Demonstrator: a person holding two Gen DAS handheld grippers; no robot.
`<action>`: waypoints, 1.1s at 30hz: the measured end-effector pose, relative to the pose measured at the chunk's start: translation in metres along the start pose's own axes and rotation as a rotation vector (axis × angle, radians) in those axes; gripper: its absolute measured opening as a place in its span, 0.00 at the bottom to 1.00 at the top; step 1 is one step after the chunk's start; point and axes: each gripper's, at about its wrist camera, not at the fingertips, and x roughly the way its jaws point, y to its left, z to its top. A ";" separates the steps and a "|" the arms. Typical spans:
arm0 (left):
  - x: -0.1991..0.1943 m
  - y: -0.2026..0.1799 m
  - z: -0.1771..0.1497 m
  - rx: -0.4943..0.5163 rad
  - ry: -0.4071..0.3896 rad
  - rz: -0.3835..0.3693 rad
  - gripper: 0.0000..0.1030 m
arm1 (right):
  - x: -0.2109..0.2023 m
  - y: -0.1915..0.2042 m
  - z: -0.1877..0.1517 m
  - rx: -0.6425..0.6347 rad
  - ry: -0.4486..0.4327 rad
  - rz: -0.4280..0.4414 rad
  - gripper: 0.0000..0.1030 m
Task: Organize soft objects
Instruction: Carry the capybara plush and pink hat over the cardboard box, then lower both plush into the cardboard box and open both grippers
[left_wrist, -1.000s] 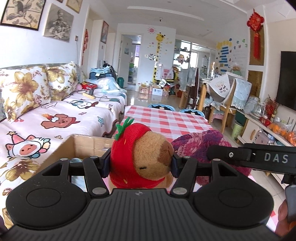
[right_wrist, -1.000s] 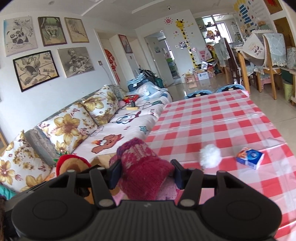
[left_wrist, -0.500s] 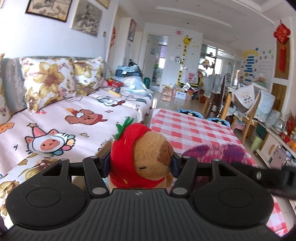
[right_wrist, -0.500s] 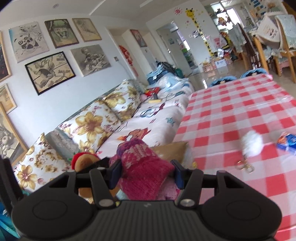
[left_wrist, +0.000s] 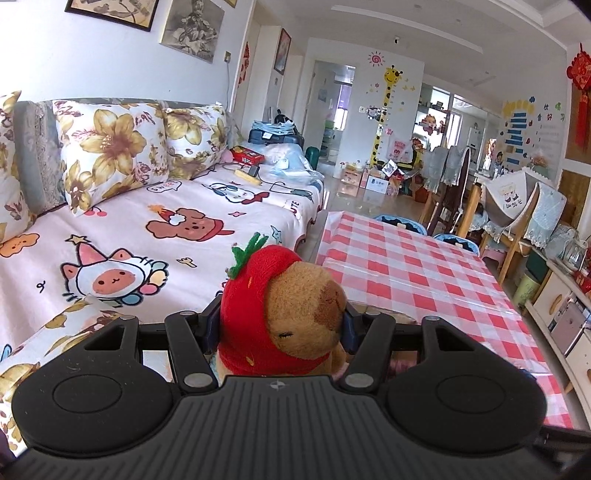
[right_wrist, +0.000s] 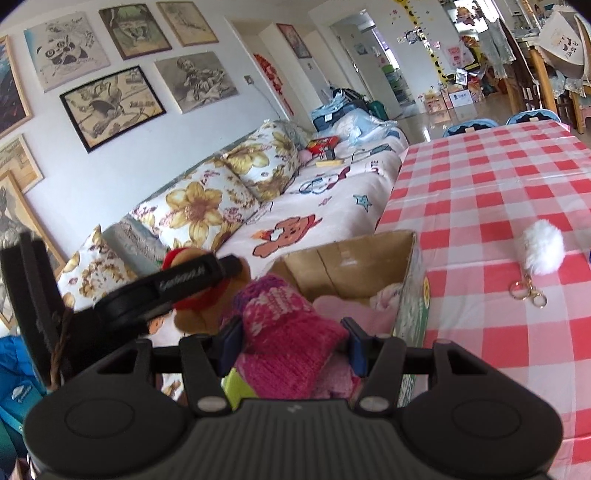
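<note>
Left hand-held gripper (left_wrist: 277, 326) clamps capybara plush (left_wrist: 295, 314); right hand-held gripper (right_wrist: 291, 341) grips pink knit item (right_wrist: 284, 339) beside cardboard box (right_wrist: 354, 262)

both grippers swung leftward toward the sofa; the open brown cardboard box (right_wrist: 354, 269) came into the right wrist view, the white fluffy pompom keychain (right_wrist: 543, 251) shifting right.

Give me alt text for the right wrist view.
The right gripper is shut on a pink knitted item above an open cardboard box on a red-checked table. Left of it, the left gripper holds a capybara plush; a white pom-pom keychain lies right.
</note>
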 end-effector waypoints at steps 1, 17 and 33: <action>0.002 0.001 0.000 0.001 0.003 0.002 0.71 | 0.001 0.000 -0.002 -0.001 0.009 -0.002 0.55; 0.013 0.005 0.005 0.032 0.035 -0.033 0.72 | 0.014 0.005 -0.020 -0.078 0.118 -0.012 0.60; 0.003 -0.005 0.001 0.056 0.020 -0.083 0.99 | -0.030 -0.017 -0.004 -0.138 -0.073 -0.153 0.85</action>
